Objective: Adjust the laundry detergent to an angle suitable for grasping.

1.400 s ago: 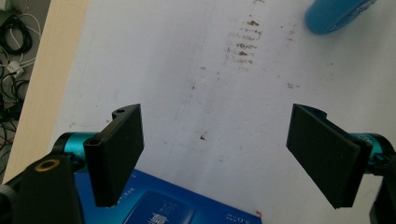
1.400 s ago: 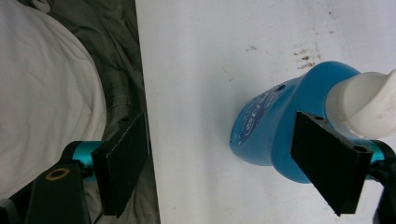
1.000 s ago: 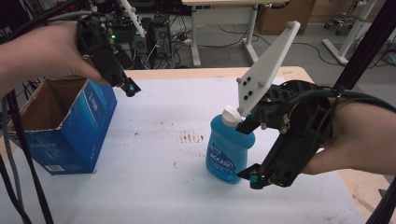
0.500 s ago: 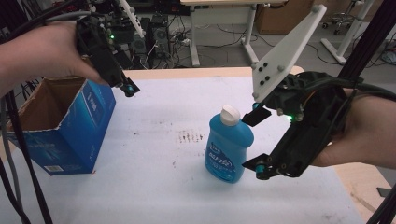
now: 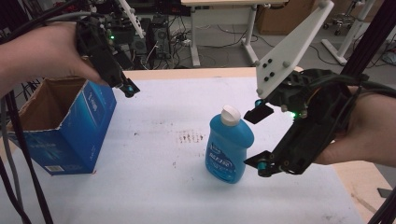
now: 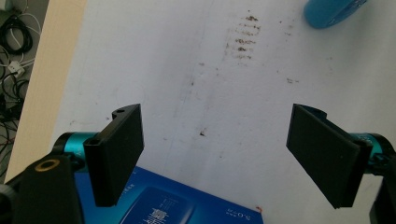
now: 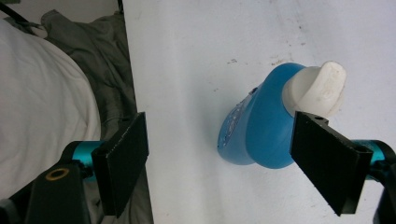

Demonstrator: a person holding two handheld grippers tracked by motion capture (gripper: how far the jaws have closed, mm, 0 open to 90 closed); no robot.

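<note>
The blue bottle [image 5: 229, 147] is standing upright on the bench [image 5: 154, 196], just left of the right gripper [image 5: 259, 140], whose jaws are gaping wide beside it. The left gripper [image 5: 128, 88], also open, is hovering well apart by the box [image 5: 88, 130].

My blue bottle [image 5: 229, 147] stands upright on the white table cover, near the middle and toward my right side. It has a rounded, flattened body, a white cap [image 5: 230, 115] closed on top, and a blue label with white lettering on its front. In my right gripper view the bottle [image 7: 261, 126] is seen from above.
</note>
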